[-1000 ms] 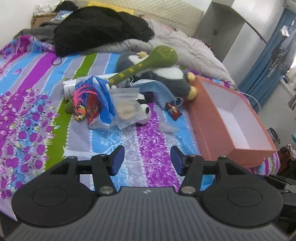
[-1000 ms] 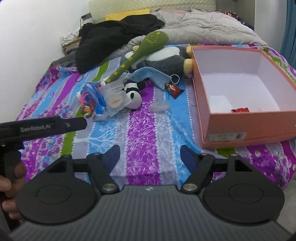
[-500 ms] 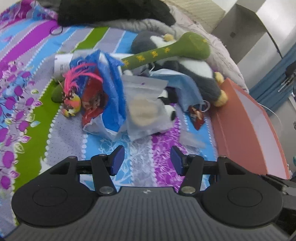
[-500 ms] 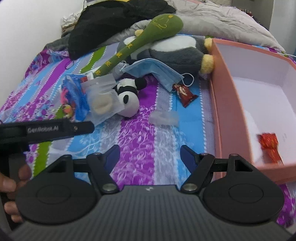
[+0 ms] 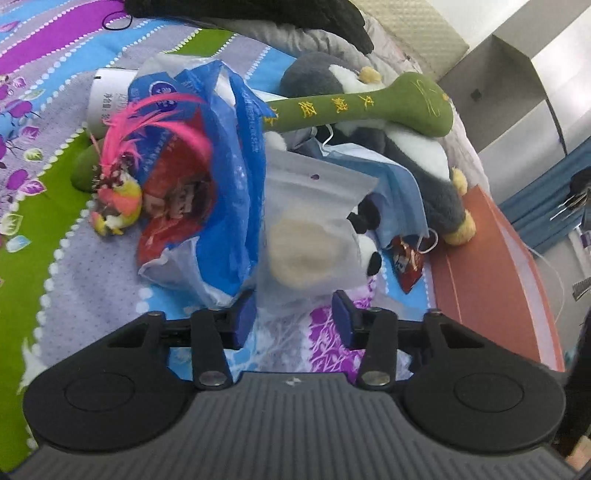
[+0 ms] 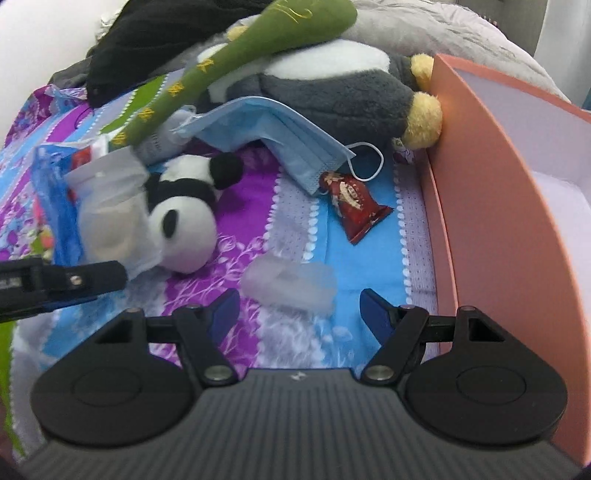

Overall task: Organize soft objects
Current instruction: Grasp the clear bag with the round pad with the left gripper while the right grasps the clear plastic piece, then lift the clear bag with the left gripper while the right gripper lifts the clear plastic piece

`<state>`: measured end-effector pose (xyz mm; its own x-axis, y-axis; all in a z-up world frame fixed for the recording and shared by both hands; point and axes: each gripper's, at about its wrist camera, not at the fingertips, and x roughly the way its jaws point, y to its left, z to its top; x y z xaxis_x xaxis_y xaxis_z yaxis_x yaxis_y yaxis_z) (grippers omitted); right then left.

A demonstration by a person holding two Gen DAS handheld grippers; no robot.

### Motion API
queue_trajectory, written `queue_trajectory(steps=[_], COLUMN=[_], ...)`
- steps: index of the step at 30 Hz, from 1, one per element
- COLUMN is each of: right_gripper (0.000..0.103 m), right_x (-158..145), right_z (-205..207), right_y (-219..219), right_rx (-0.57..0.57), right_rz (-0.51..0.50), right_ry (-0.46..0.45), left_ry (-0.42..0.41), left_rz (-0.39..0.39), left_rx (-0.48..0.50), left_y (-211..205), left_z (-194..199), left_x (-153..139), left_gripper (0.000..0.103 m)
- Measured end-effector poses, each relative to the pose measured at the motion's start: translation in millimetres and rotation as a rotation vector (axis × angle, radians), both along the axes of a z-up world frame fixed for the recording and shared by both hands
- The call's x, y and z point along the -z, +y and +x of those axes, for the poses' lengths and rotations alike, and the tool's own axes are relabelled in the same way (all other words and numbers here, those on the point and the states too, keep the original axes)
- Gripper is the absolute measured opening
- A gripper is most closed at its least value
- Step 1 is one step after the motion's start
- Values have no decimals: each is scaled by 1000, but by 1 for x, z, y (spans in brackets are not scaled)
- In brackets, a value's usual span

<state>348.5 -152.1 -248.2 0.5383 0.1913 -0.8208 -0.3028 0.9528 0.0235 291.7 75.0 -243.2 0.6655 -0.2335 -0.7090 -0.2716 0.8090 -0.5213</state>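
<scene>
My left gripper [image 5: 293,317] is open, its fingers on either side of the lower edge of a frosted white pouch [image 5: 310,236] holding a beige round pad. The pouch lies against a small panda plush [image 6: 184,218], a blue plastic bag [image 5: 229,177] and a pink-feathered toy [image 5: 118,199]. My right gripper [image 6: 299,308] is open just before a small clear crumpled packet [image 6: 291,280] on the bedsheet. Behind lie a blue face mask [image 6: 266,129], a red snack wrapper [image 6: 351,199], a grey penguin plush [image 6: 332,85] and a green plush club [image 6: 221,70].
An open orange box [image 6: 491,206] with a white inside stands at the right, close to my right gripper. Black clothing [image 6: 155,33] and a grey quilt [image 6: 436,29] lie at the back of the bed. The left gripper's body [image 6: 62,282] reaches in from the left.
Both grippers have moved forward and down to the pile. The left one's fingers now flank the white pouch; the right one has come up to the clear packet. Both stayed open.
</scene>
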Motion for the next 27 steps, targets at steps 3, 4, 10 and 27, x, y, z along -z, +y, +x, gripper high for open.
queue_trajectory(steps=[3, 4, 10, 27], right_gripper=[74, 74, 61, 21], right_x=[3, 3, 8, -39], right_z=[6, 5, 4, -59], right_y=[-1, 0, 6, -7], right_rx=[0, -7, -32, -43], right_rz=[37, 50, 54, 83], right_ry=[7, 2, 14, -19], left_ry=[3, -6, -14, -19], left_rz=[-24, -29, -6, 56], left_rx=[-2, -3, -9, 36], left_y=[-2, -2, -6, -22], left_z=[4, 4, 5, -59], left_x=[3, 3, 0, -43], left_gripper=[32, 27, 11, 4])
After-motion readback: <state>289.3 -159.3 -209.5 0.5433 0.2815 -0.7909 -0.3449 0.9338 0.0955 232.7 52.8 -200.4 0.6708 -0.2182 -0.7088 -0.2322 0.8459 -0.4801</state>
